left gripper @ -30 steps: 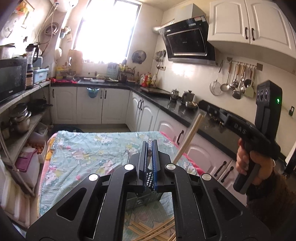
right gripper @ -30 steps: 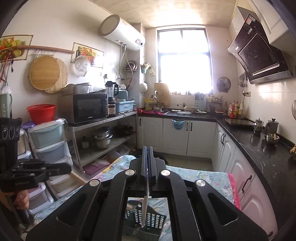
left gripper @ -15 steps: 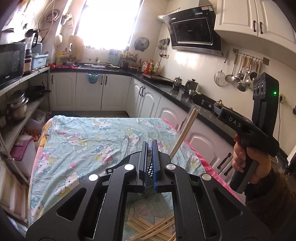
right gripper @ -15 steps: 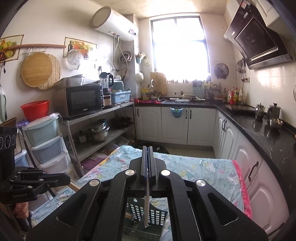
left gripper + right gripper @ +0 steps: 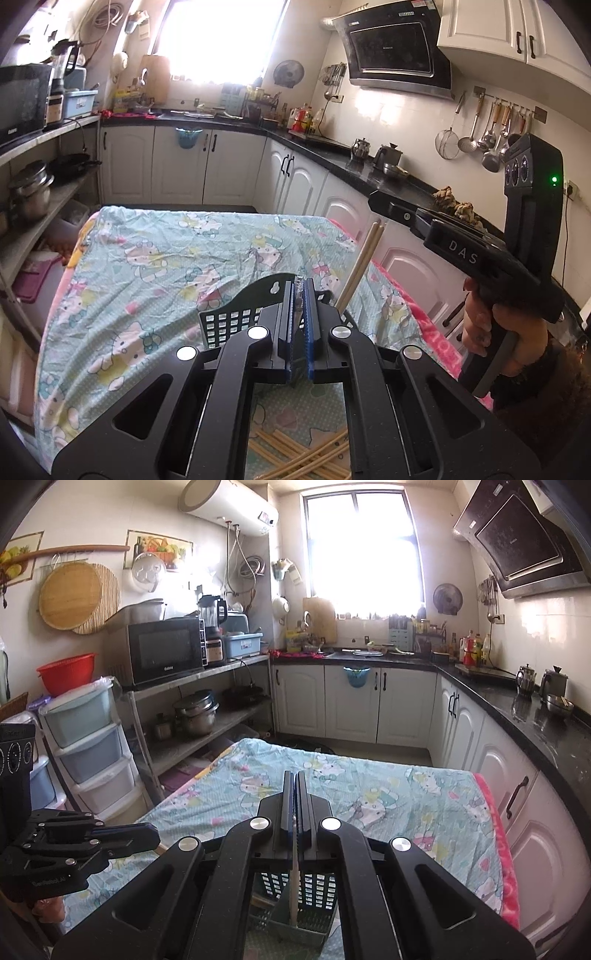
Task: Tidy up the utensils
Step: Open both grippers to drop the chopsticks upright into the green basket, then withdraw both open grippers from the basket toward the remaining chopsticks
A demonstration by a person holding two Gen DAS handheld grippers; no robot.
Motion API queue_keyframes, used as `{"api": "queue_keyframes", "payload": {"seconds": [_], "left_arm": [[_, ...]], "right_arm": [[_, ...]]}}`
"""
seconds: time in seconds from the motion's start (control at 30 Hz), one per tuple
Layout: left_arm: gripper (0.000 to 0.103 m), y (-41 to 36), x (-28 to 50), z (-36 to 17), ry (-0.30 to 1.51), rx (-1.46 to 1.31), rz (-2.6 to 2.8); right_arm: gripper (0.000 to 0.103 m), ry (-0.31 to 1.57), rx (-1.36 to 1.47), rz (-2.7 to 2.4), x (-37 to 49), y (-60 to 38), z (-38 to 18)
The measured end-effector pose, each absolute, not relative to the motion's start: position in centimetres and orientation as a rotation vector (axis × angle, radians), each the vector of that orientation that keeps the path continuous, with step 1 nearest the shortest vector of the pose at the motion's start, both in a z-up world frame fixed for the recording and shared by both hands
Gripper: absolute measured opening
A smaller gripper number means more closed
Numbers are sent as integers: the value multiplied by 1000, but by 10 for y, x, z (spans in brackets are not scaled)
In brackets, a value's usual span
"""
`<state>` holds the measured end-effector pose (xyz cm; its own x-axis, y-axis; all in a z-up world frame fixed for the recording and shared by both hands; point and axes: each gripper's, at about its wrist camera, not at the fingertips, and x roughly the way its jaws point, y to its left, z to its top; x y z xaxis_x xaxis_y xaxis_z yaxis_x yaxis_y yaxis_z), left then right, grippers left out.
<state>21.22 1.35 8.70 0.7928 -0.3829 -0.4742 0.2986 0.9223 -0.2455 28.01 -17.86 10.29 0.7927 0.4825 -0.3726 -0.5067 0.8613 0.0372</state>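
Gripping chopsticks (image 5: 294,882) upright in our right hand-held gripper (image 5: 294,786), we hang directly above the basket (image 5: 299,915); left hand-held gripper (image 5: 300,295) closed.

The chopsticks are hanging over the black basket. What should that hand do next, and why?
Probably lower a little more, then open. The right gripper has its jaws shut on the chopsticks, whose tips already hang inside the basket. Letting go there should stand them in it. More chopsticks lie loose on the tablecloth, waiting their turn.
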Motion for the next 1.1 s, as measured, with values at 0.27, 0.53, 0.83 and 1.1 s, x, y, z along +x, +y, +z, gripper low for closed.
{"api": "queue_keyframes", "payload": {"seconds": [0.27,0.53,0.83,1.1], "left_arm": [[3,13,216,78,547,-167,-365],[22,17,214,73,534,-192,-341],[59,30,199,82,485,-227,-307],[88,41,179,89,435,-240,-266]], "right_arm": [[2,398,-77,526,281,-173,90],[34,393,-89,501,279,-176,83],[60,356,-116,482,262,-185,83],[71,346,-100,475,250,-196,84]]}}
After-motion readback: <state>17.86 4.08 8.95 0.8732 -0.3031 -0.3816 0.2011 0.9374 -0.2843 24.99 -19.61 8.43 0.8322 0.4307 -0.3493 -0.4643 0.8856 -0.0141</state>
